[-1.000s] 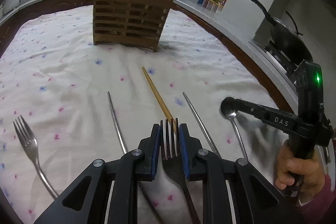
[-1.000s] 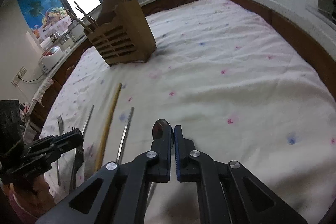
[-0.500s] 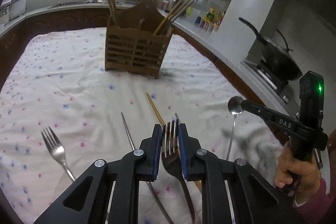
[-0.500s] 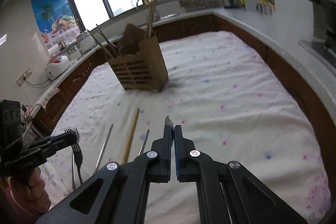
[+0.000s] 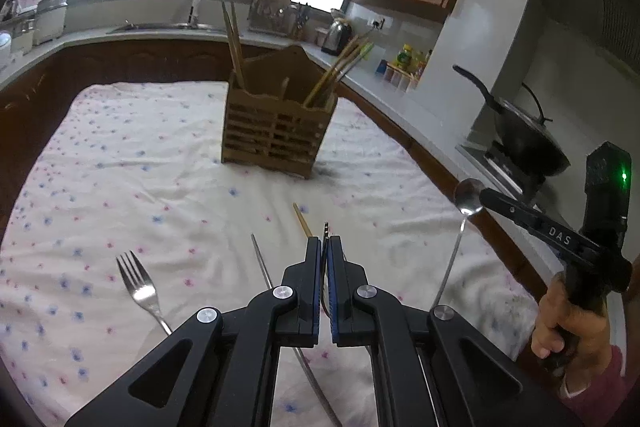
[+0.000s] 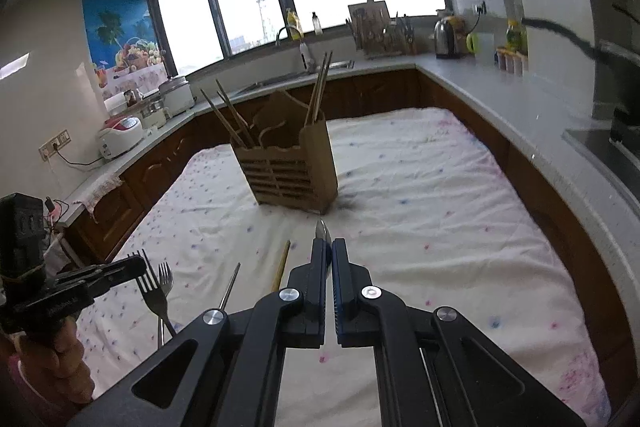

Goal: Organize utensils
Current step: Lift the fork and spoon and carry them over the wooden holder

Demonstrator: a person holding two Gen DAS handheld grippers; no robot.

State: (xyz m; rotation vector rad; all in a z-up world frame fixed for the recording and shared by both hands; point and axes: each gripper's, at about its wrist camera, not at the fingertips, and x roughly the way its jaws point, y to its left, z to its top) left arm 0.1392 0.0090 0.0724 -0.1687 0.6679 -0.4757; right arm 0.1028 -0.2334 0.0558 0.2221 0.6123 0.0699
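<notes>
My left gripper (image 5: 327, 243) is shut on a steel fork (image 5: 327, 229), seen edge-on, held above the cloth; it also shows in the right wrist view (image 6: 141, 275). My right gripper (image 6: 329, 247) is shut on a steel spoon (image 6: 321, 230), whose bowl shows in the left wrist view (image 5: 469, 195). A wooden utensil holder (image 5: 276, 129) with chopsticks stands on the table ahead, also in the right wrist view (image 6: 290, 173). A second fork (image 5: 138, 287), a wooden chopstick (image 5: 302, 221) and a metal chopstick (image 5: 261, 261) lie on the cloth.
The table has a white floral cloth (image 5: 120, 167). A black wok (image 5: 524, 143) sits on the stove at the right. Counters with a kettle (image 6: 445, 37) and rice cookers (image 6: 120, 137) ring the table.
Both grippers have risen off the cloth with their utensils. The fork in my left gripper has turned from flat to edge-on. The holder now sits lower in both views.
</notes>
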